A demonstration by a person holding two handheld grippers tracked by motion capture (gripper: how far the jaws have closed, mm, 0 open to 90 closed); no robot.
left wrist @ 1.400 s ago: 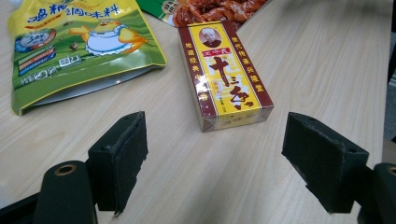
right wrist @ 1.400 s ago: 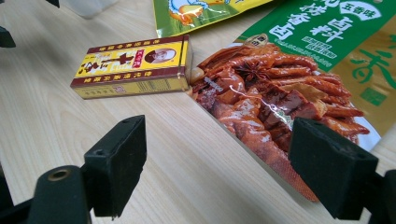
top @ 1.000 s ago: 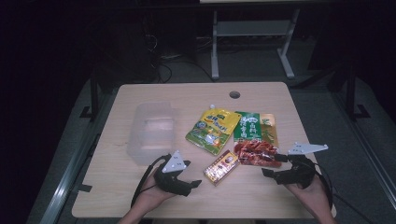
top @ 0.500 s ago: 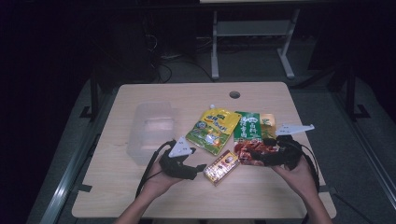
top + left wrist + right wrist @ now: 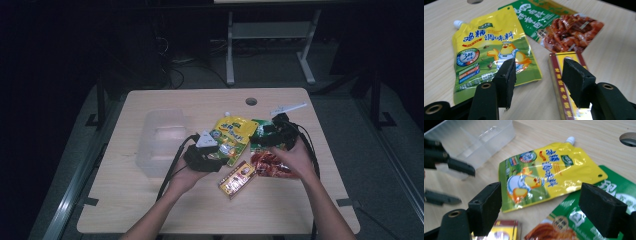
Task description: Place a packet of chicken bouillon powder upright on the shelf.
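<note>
Since the earlier frames both our hands have left the near edge of the tabletop (image 5: 150, 210) and moved in over the packets at its middle. Our left gripper (image 5: 537, 75) has just been closing its jaws to about half width; nothing sits between them yet, and they hover above the lower corner of the yellow spouted pouch (image 5: 494, 55), beside the red-and-yellow box (image 5: 567, 85). Our right gripper (image 5: 540, 205) is wide open and empty above the same pouch (image 5: 544, 175), near the green snack packet (image 5: 594, 220). We judge the pouch is the next pick, likely bound for the clear plastic bin (image 5: 162, 142) toward the left edge. The pale wood tabletop has a cable hole (image 5: 251, 101) near its far edge; beyond it the room is dark, with a white metal frame (image 5: 270, 35) on the floor.
</note>
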